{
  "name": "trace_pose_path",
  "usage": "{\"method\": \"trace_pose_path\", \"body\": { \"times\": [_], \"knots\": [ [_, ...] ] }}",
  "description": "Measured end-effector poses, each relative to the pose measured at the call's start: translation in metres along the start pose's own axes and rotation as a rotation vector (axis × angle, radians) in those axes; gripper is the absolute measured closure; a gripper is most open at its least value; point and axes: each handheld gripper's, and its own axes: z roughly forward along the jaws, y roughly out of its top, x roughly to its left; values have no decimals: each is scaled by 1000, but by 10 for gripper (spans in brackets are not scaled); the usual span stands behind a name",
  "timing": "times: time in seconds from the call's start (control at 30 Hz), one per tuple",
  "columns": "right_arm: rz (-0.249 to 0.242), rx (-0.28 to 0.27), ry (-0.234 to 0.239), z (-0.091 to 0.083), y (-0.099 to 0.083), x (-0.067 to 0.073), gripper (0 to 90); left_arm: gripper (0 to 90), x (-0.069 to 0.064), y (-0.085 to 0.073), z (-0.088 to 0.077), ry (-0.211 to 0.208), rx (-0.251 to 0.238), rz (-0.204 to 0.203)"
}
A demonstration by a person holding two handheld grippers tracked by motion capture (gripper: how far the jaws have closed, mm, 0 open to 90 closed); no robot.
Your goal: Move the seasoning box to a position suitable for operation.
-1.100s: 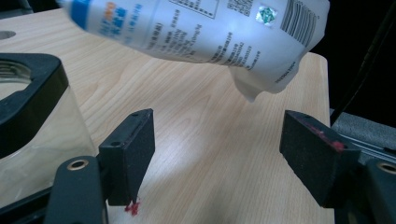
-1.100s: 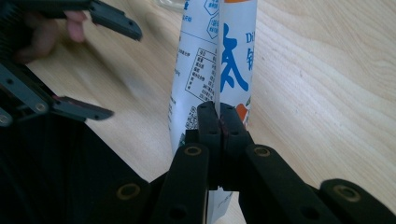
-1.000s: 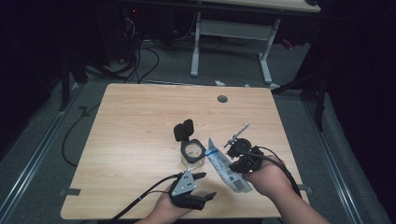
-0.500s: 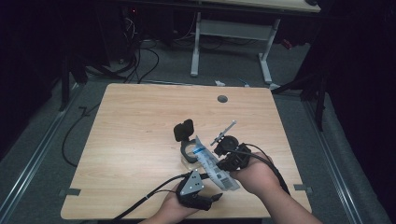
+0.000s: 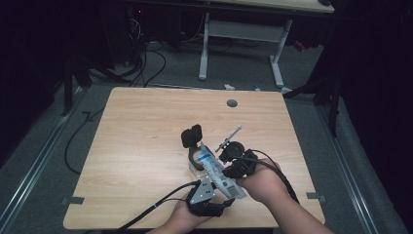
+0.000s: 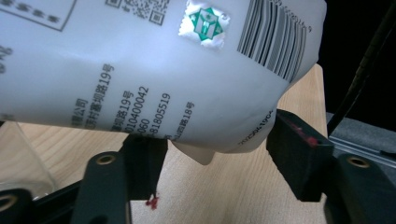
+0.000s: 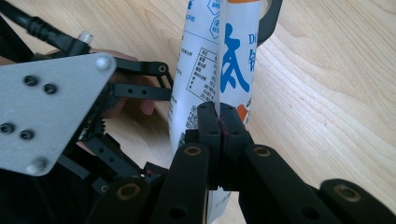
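A white pouch (image 5: 214, 168) with blue print and a barcode hangs tilted over the table's front edge. My right gripper (image 5: 223, 166) is shut on its flat side seam; in the right gripper view the two pads (image 7: 209, 123) meet on the seam of the pouch (image 7: 233, 60). My left gripper (image 5: 221, 197) sits just below, and its jaws have just been closing. The lower end of the pouch (image 6: 140, 70) lies between and over those jaws. The pads (image 6: 299, 154) stand apart at its sides without clearly pressing.
A clear cup with a black flip lid (image 5: 194, 144) stands just behind the pouch, near the middle of the wooden table (image 5: 146, 126). A round grommet hole (image 5: 232, 103) is at the far edge. Cables trail off the front edge.
The right gripper has carried the pouch leftward, over the left gripper and nearer the cup. The left hand has stayed in place.
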Motion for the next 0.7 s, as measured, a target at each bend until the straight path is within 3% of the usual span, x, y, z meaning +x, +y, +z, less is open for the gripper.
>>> {"method": "trace_pose_path", "body": {
  "times": [0.27,0.7],
  "knots": [
    [6,0,-1,0,-2,-2,900,490,-5,4,-4,26,10,27],
    [20,-7,-6,-6,-1,-7,899,509,-6,13,-6,25,0,19]
  ]
}}
